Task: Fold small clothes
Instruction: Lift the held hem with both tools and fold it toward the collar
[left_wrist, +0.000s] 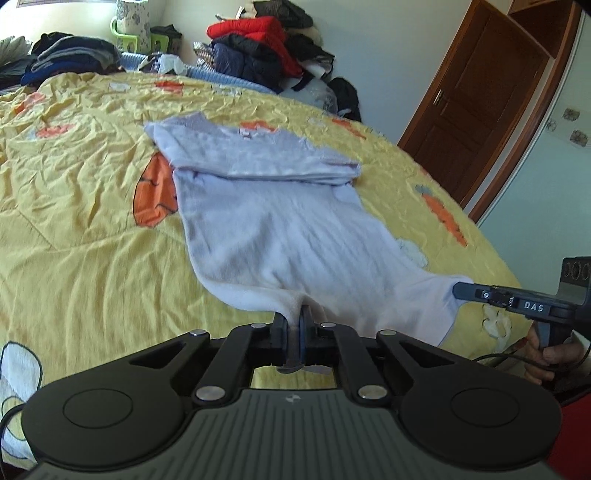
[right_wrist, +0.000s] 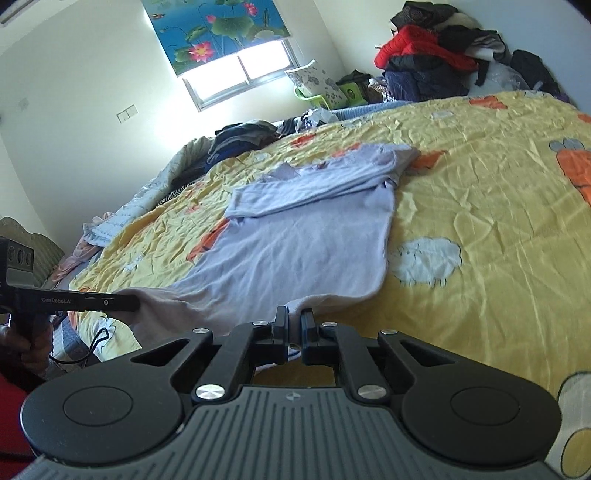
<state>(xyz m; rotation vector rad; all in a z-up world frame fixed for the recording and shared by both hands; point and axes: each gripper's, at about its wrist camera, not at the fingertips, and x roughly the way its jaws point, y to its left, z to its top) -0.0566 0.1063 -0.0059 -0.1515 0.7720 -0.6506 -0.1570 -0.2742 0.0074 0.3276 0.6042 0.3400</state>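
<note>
A small pale lilac shirt (left_wrist: 280, 221) lies on the yellow bedspread (left_wrist: 92, 229), its sleeves folded across the upper part. My left gripper (left_wrist: 294, 321) is shut on the shirt's near hem at its left corner. My right gripper (right_wrist: 293, 317) is shut on the hem's other corner; it also shows in the left wrist view (left_wrist: 458, 289), at the right. The hem is lifted slightly off the bed between them. The shirt also shows in the right wrist view (right_wrist: 295, 236), and the left gripper (right_wrist: 135, 301) at the left.
Piles of clothes (left_wrist: 266, 48) stand at the far side of the bed, with a green basket (left_wrist: 129, 37) and a pillow. A wooden door (left_wrist: 480, 99) is at the right. A window (right_wrist: 243, 70) with a lotus blind is on the far wall.
</note>
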